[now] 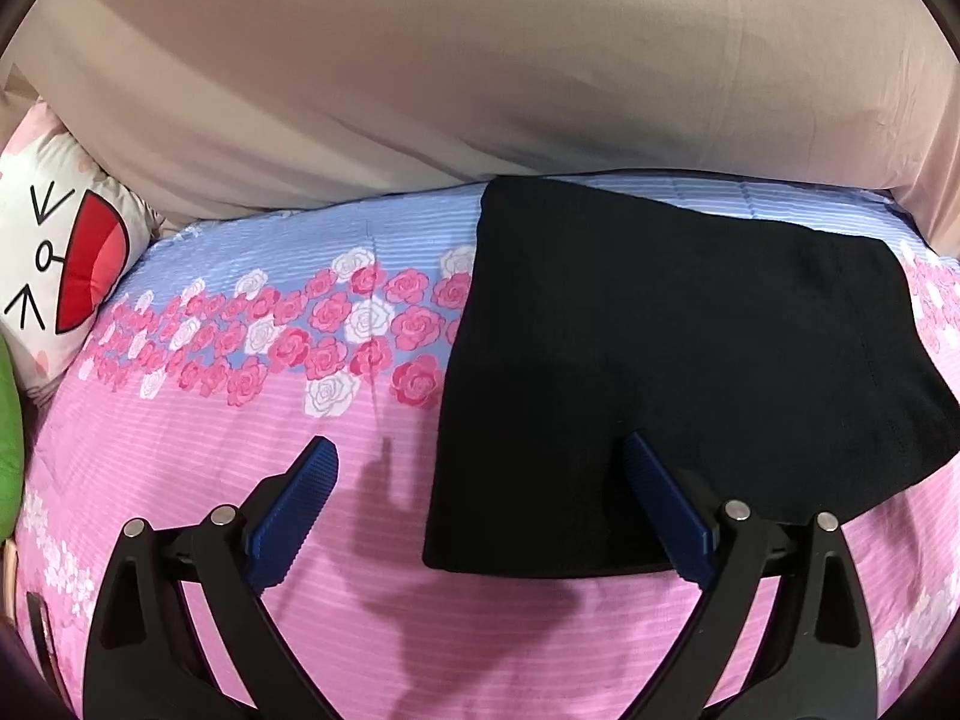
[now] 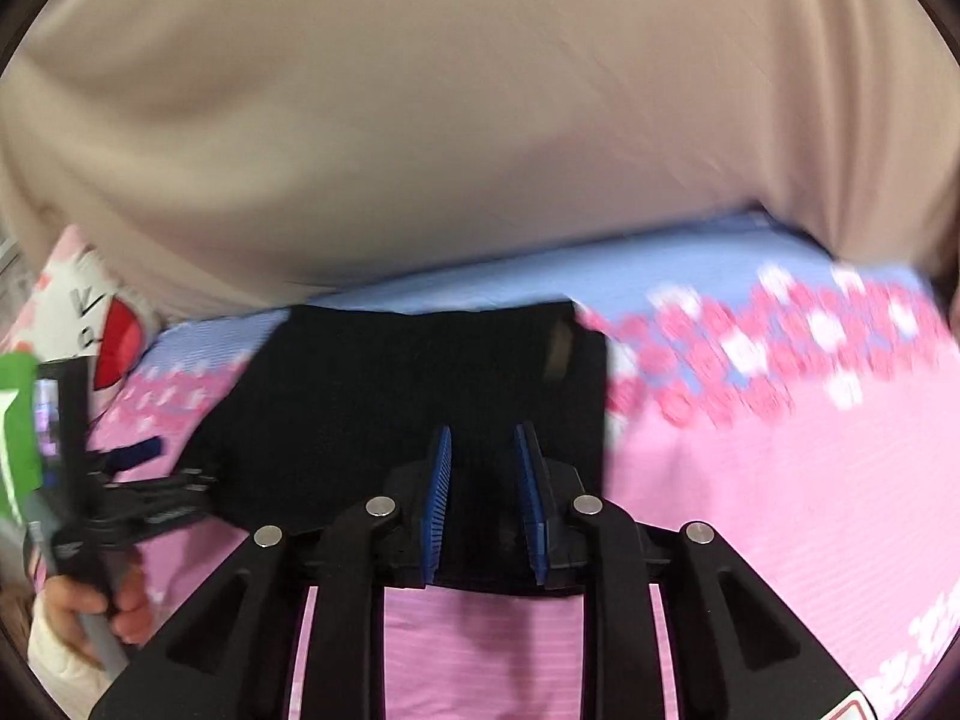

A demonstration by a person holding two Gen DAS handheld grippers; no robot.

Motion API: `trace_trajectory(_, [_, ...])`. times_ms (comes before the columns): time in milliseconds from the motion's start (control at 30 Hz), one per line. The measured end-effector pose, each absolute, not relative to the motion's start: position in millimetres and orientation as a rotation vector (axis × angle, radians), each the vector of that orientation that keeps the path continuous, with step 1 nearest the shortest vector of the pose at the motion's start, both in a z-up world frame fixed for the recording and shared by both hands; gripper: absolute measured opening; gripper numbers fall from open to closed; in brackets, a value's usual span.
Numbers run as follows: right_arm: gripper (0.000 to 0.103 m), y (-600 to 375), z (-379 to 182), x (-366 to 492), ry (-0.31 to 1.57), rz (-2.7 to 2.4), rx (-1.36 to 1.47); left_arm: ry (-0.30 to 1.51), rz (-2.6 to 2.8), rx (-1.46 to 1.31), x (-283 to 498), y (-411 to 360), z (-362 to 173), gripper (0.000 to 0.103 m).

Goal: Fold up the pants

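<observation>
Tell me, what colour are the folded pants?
Black pants, clearest in the left wrist view.

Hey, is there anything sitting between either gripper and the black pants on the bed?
Nothing visible. The left gripper hangs open over the near left edge of the pants, and the right gripper, fingers slightly apart, is over their near edge. Only the flowered bedspread lies around them.

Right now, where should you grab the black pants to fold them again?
Grab the black pants at the near corner, coming from the front edge beside the left gripper. They lie flat in a folded rectangle on the flowered bedcover, and that corner sits free, so probably a finger can slide under it.
</observation>
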State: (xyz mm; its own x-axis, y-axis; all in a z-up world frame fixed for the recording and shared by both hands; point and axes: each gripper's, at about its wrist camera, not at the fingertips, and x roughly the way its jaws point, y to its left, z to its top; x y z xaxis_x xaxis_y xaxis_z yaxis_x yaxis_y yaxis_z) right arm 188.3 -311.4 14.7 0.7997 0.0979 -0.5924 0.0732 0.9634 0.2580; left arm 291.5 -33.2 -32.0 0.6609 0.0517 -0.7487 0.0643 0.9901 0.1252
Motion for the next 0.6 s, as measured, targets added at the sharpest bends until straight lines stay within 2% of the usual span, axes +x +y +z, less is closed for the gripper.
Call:
trace_trajectory(67, [0.016,-303.3,-2.5,204.6,0.723,-0.001,0.218,0.853,-0.003,0.136,291.1,-33.0,-32.6,0.094])
trace_trajectory(100, [0.014,-307.2,-28.5,222.4,0.816,-0.054,0.194,0.854,-0.005,0.132,290.3,-32.9,-31.9,0.094])
trace_trajectory(167, [0.015,-315.0,-30.0,216.7,0.776,-0.053,0.272,0.852,-0.013,0.129,286.3,-33.4,-28.5,0.094])
trace_trajectory(233, [0.018,-308.4,-8.9,201.1,0.734,-0.054,0.300,0.834,-0.006,0.143,280.5,-34.2,-25.0,0.094])
trace_trajectory(433, [0.023,-270.9,25.4,136.6,0.601,-0.093,0.217,0.823,-0.021,0.140,254.2,-33.4,-14.6,0.094])
trace_trajectory(467, [0.029,-266.3,24.5,125.1,0.594,-0.100,0.225,0.819,-0.027,0.138,248.1,-33.4,-12.2,0.094])
trace_trajectory(567, [0.053,-265.6,19.0,103.7,0.585,-0.107,0.270,0.790,-0.034,0.151,222.4,-33.9,-3.4,0.094])
trace_trajectory(600, [0.054,-269.2,15.0,92.4,0.581,-0.122,0.272,0.775,-0.031,0.157,212.6,-33.9,-0.5,0.094])
